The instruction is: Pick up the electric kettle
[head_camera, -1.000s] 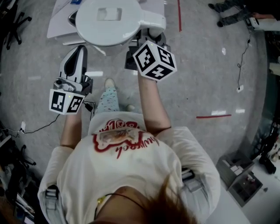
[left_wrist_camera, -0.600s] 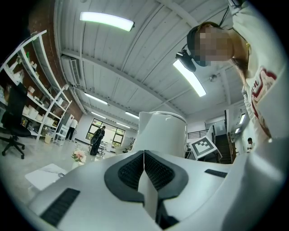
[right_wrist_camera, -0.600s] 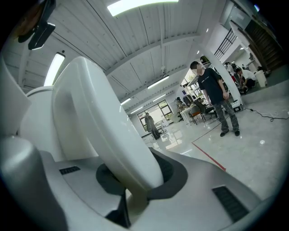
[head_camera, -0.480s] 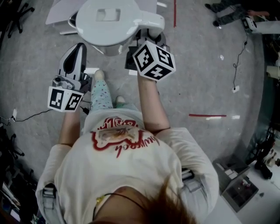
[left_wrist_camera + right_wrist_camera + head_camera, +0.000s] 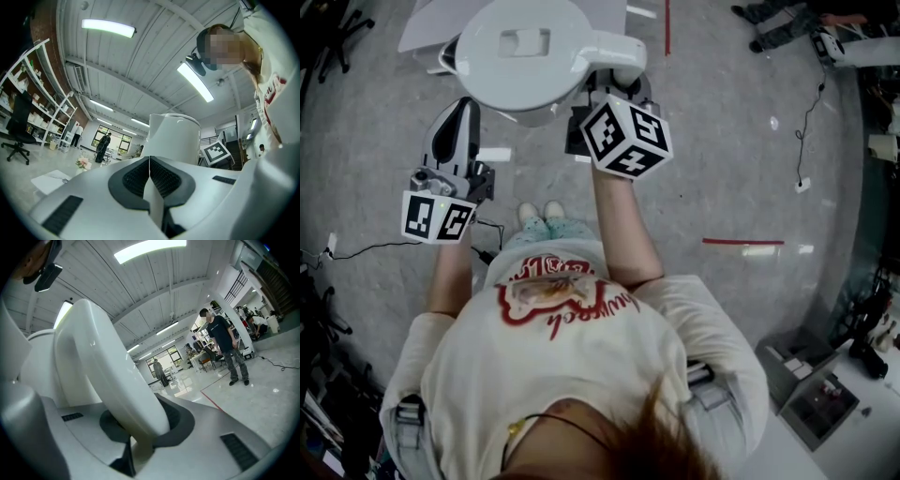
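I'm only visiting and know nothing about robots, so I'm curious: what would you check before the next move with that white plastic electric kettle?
1. Right gripper shut on the curved handle of the white plastic electric kettle: ok.
2. Kettle upright: ok.
3. Lid closed: ok, it looks flat from above.
4. Left gripper shut and empty, beside the kettle and not touching it: ok.
5. Water inside: cannot tell.
6. Grey floor ahead: a white flat sheet lies there, so not ok.
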The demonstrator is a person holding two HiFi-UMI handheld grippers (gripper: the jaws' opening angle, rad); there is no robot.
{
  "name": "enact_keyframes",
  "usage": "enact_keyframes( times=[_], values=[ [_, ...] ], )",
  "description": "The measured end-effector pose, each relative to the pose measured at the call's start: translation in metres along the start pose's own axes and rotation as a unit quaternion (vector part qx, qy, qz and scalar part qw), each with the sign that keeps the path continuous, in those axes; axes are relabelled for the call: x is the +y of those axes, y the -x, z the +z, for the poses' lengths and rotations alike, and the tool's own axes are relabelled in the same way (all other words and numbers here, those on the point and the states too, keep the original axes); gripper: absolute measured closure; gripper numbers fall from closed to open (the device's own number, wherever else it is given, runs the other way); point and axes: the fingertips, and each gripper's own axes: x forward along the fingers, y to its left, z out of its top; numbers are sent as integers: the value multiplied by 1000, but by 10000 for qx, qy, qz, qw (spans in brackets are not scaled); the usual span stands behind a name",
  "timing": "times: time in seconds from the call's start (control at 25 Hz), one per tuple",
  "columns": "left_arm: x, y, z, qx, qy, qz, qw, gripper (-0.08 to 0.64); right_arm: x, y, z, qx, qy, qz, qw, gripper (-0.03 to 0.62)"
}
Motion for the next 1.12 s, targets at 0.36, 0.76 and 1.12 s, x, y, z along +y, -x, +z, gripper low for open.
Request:
enact_keyframes(
  times=[0.36,0.76,1.12],
  values=[
    [-4,27,6,-5,-19,19,10000,548,10,21,-10,-92,-35,-75,9999,528],
    [-5,61,7,52,15,-74,10000,548,28,43,-26,-119,-115,-124,9998,528],
    [0,71,10,93,-8,-153,9998,548,39,46,-27,-172,-102,-155,9997,528]
  ],
)
